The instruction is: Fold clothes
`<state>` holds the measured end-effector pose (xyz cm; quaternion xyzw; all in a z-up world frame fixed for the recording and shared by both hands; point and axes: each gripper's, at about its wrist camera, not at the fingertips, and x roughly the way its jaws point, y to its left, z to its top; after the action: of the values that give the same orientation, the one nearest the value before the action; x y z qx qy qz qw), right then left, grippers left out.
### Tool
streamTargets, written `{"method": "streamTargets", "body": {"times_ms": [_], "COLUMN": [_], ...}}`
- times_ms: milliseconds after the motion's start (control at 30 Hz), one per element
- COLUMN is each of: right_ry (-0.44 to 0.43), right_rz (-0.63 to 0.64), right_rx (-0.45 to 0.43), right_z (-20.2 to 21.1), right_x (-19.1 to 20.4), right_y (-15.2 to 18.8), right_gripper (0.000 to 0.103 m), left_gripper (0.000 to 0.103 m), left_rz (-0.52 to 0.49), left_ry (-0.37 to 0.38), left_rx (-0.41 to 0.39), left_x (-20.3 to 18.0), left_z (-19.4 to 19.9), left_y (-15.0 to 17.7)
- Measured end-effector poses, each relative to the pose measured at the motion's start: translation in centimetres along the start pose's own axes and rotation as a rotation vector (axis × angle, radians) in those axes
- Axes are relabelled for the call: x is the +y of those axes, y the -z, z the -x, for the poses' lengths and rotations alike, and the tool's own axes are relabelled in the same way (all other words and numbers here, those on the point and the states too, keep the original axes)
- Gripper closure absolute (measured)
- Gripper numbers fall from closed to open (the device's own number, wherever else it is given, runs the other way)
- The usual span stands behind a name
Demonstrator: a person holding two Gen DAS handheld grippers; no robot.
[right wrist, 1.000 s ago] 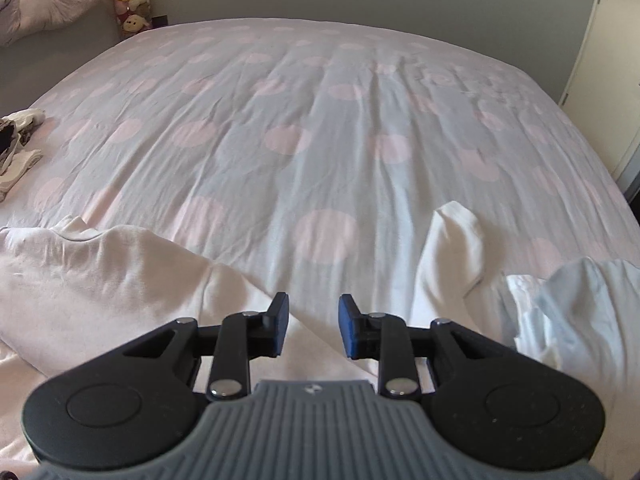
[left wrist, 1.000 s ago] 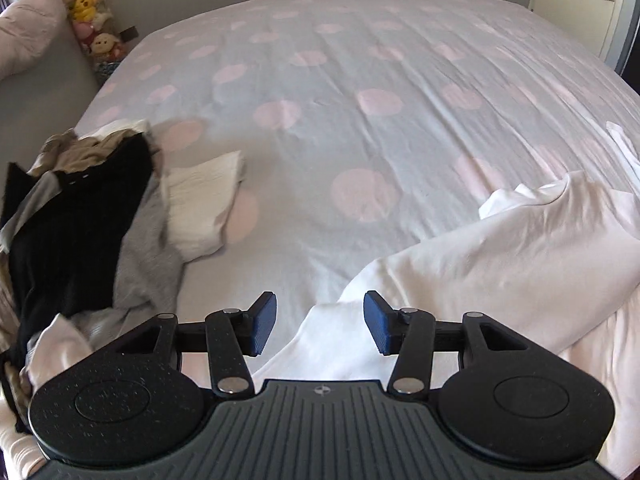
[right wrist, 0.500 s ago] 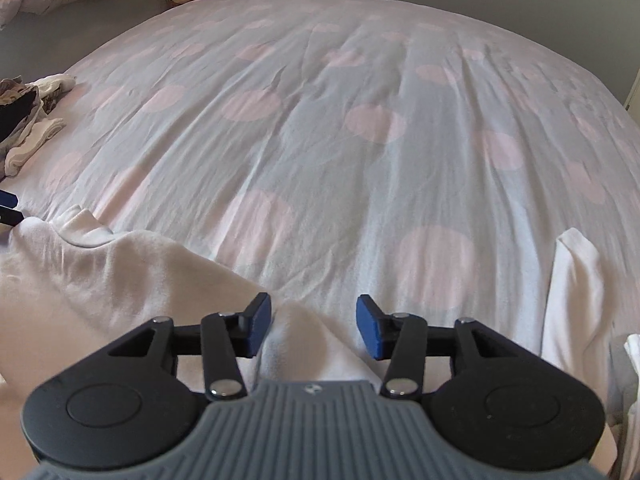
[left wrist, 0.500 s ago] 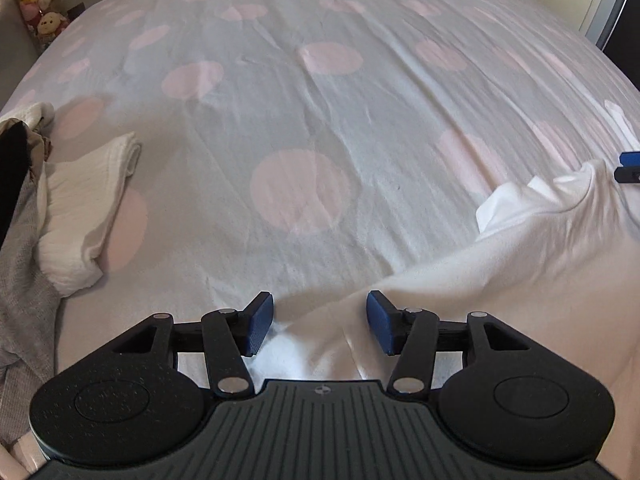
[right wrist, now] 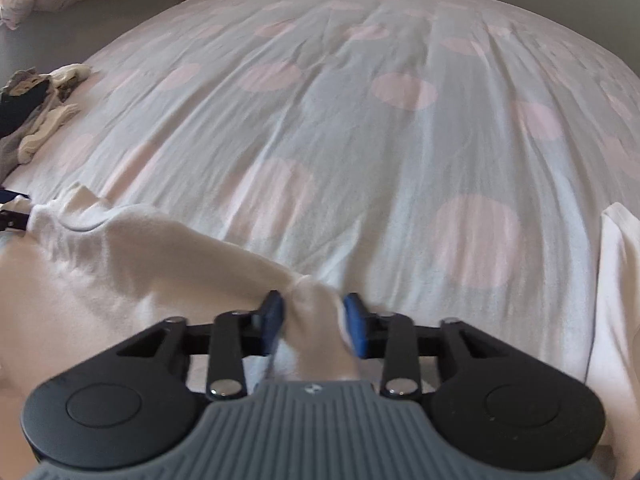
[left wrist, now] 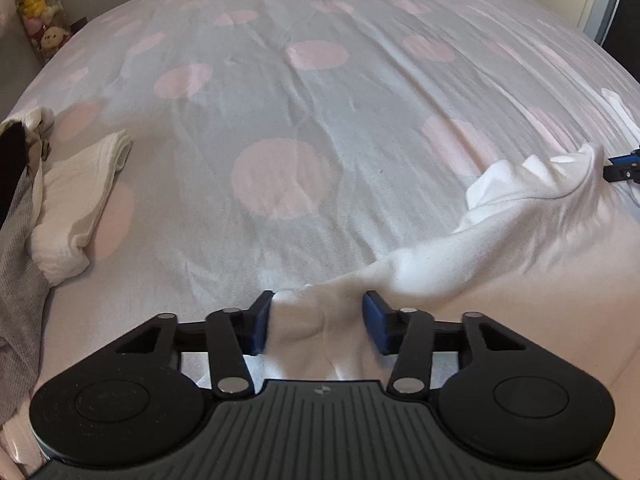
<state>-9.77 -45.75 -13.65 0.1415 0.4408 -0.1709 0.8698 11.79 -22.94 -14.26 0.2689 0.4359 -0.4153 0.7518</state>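
Observation:
A white long-sleeved garment lies spread along the near edge of the bed. My left gripper is closing, and a bunched fold of the garment's edge fills the space between its blue pads, which press on it. My right gripper is closing too, pinching another bunched fold of the same garment further to the right. The neckline lies between the two grips. At the right edge of the left wrist view, the right gripper's blue fingertips show beside the collar.
The bed has a pale sheet with pink dots. A pile of dark and grey clothes and a folded white cloth lie at its left side. Another white piece lies to the right. Plush toys stand by the wall.
Both grippers came down onto the garment's near edge. Their jaws opened wider, then closed, and fabric is now bunched between the pads of each.

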Motion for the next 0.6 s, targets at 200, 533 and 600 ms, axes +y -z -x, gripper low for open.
{"method": "streamTargets", "body": {"times_ms": [200,533,600], "right_ry": [0.044,0.169,0.197], "right_rz": [0.009,0.117,0.146], "right_rx": [-0.071,-0.307,-0.337], "right_z": [2.7,12.8,14.3], "right_x": [0.8,2.1,2.3], "right_y": [-0.1,-5.2,-7.2], "right_gripper": [0.095,0.095,0.095], "left_gripper": [0.092,0.093,0.093], "left_rz": [0.022,-0.025,-0.052], "left_ry": [-0.045,-0.165,-0.194], "left_rx": [-0.055,-0.299,-0.334], "left_x": [0.0,0.1,0.0], "left_z": [2.8,13.5,15.0], "left_y": [-0.7,-6.2,-7.8]}}
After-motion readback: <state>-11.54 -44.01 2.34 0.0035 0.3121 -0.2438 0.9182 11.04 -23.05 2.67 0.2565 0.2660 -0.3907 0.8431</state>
